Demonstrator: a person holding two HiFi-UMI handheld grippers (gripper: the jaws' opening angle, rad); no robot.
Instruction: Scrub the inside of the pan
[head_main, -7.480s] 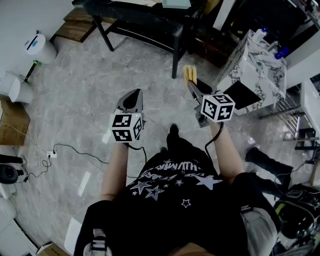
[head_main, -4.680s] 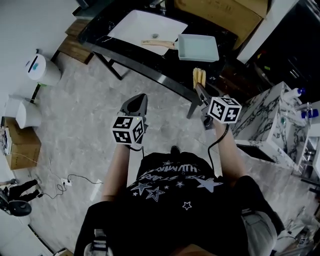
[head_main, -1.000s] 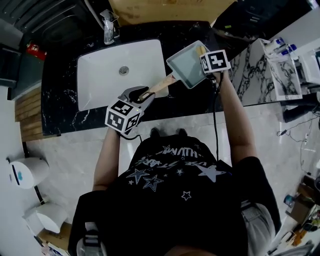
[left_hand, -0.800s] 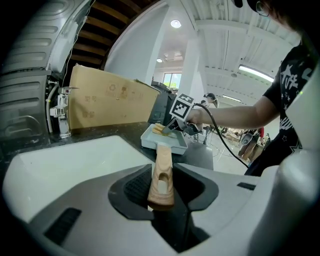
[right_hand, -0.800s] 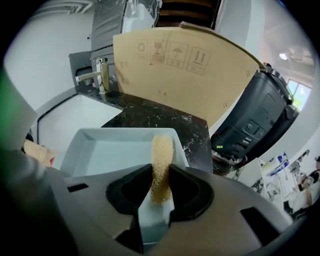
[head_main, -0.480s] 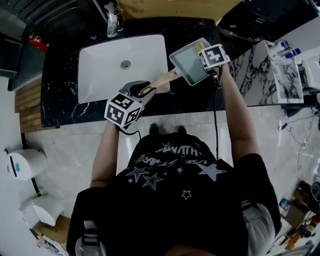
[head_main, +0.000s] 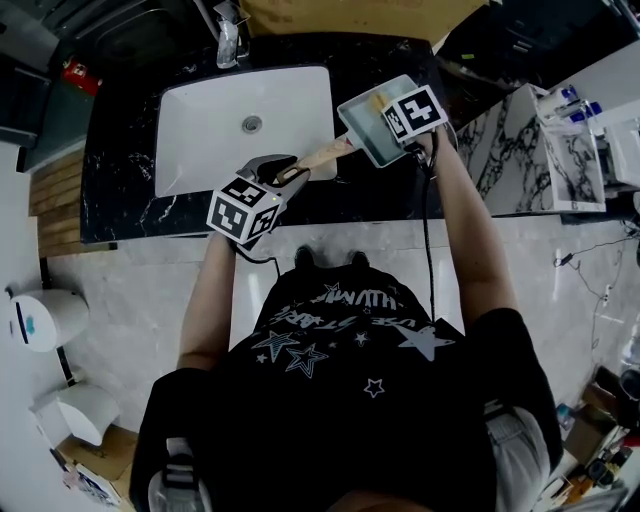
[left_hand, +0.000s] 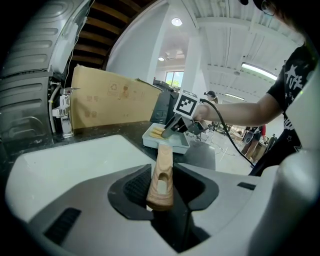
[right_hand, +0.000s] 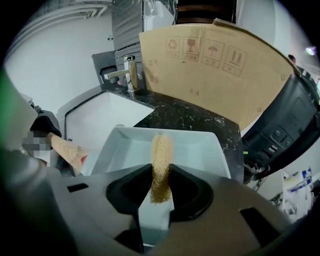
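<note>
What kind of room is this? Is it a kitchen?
Probably a wash-up corner set up inside a big workshop, not a home kitchen. There is a white sink with a tap in a black marble counter, but a cardboard sheet stands behind it.

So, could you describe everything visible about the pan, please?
The pan is square, shallow, pale grey-blue, seemingly coated metal, with a light wooden handle. It is over the black marbled counter, right of the white sink; whether it rests there is unclear. The left tongs clamp the handle's end. The right tongs hold a yellowish sponge over its inside.
</note>
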